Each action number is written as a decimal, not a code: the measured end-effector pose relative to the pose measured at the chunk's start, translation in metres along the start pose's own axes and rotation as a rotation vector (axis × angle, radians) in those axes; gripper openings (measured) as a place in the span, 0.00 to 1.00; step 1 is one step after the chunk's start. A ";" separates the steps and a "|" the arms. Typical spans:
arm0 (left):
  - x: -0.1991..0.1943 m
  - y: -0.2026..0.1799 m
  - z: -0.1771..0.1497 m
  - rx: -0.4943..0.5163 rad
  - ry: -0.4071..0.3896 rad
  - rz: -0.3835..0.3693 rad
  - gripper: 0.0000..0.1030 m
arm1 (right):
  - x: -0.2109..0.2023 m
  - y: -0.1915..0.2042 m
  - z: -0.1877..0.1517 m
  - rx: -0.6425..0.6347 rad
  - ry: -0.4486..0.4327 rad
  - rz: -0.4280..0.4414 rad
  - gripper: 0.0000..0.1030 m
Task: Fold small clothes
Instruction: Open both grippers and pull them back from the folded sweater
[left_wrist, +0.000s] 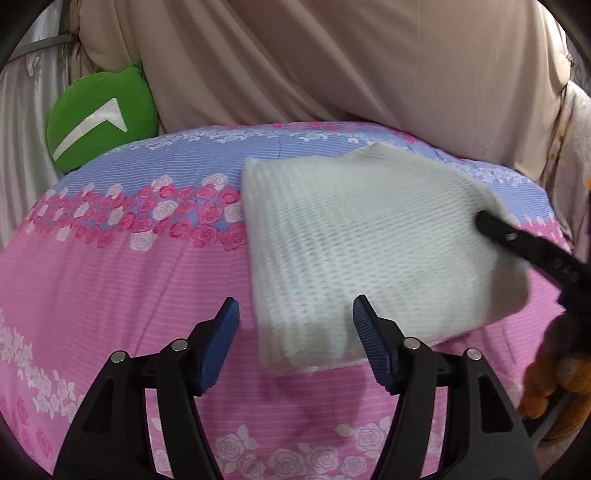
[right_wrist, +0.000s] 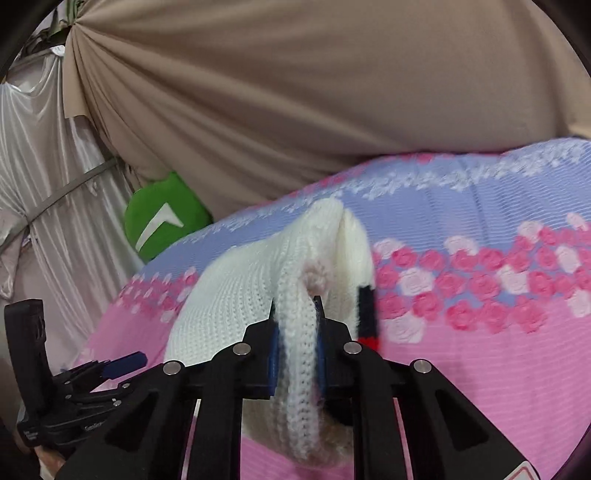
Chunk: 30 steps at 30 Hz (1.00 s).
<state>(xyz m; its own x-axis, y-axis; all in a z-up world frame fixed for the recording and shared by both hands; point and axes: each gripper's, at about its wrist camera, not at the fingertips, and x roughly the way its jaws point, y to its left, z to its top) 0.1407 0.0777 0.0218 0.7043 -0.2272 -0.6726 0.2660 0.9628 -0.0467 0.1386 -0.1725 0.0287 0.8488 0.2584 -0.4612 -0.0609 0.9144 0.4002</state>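
The white knitted garment (left_wrist: 354, 240) is lying on a bed covered by a pink and lilac floral bedsheet (left_wrist: 122, 280), toward the right side of the left wrist view, with its right edge being lifted off the sheet. The right tool (right_wrist: 297, 332) is clenching a ribbed fold of that garment (right_wrist: 258, 295) between its blue pads, the knit bunching up and running through the jaws. A small red and black strip (right_wrist: 367, 317) is showing at the garment's right edge, too blurred to identify. The left tool (left_wrist: 295, 325) is hovering released, its jaws spread wide with the garment's near corner sitting between the blue pads (left_wrist: 221, 343) but not touching them. To the left of the garment the sheet is lying bare. A green cushion (left_wrist: 99, 114) is sitting at the bed's far left edge, against beige drapery (left_wrist: 332, 62) that is closing off the back, well apart from the garment.
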 end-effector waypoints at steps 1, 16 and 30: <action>0.002 -0.001 -0.001 0.000 0.005 0.002 0.60 | 0.010 -0.007 -0.002 0.015 0.035 -0.019 0.14; -0.005 -0.018 -0.024 0.010 0.010 0.116 0.80 | -0.045 0.010 -0.046 -0.041 0.070 -0.170 0.24; -0.003 -0.028 -0.078 -0.033 0.070 0.189 0.86 | -0.042 0.021 -0.111 -0.105 0.165 -0.258 0.39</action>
<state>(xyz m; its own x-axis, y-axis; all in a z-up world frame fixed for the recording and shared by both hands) 0.0805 0.0629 -0.0325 0.6915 -0.0327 -0.7216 0.1110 0.9919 0.0613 0.0430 -0.1298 -0.0318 0.7470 0.0536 -0.6627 0.0836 0.9812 0.1737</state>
